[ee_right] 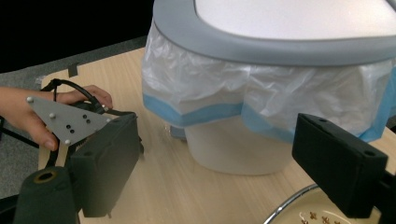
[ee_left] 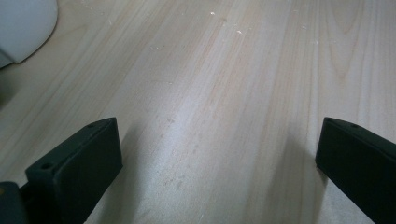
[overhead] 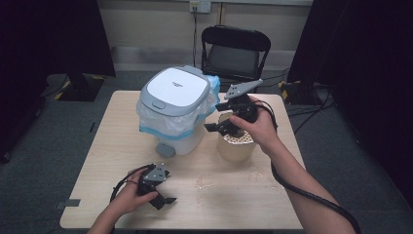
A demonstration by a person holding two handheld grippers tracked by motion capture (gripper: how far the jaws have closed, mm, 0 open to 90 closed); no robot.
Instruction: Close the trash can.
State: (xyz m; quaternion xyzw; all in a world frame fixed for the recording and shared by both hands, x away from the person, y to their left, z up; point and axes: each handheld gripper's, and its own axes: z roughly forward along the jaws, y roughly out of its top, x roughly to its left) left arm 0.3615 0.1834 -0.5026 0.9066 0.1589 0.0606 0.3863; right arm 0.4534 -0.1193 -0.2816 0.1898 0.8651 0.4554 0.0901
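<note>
Left fingers [overhead: 165, 196] spread, empty, resting low on pale wooden worktop [overhead: 234, 200]. Right fingers [overhead: 218, 117] spread, empty, hovering over round cream bowl with patterned rim [overhead: 236, 145], just beside white lidded pedal bin with blue-edged plastic liner [overhead: 176, 110]. Risk: my descent off-centre tips bowl or snags liner.

No words or numbers are showing clearly enough to read. The grey and white plastic lid of the pedal bin [overhead: 174, 90] is carrying a small dark mark near its back edge in the high view, maybe a brand name, but it is looking too tiny and blurry to make out. The cream round container with a brown dotted pattern [overhead: 237, 144] is showing little shapes only, not letters.
</note>
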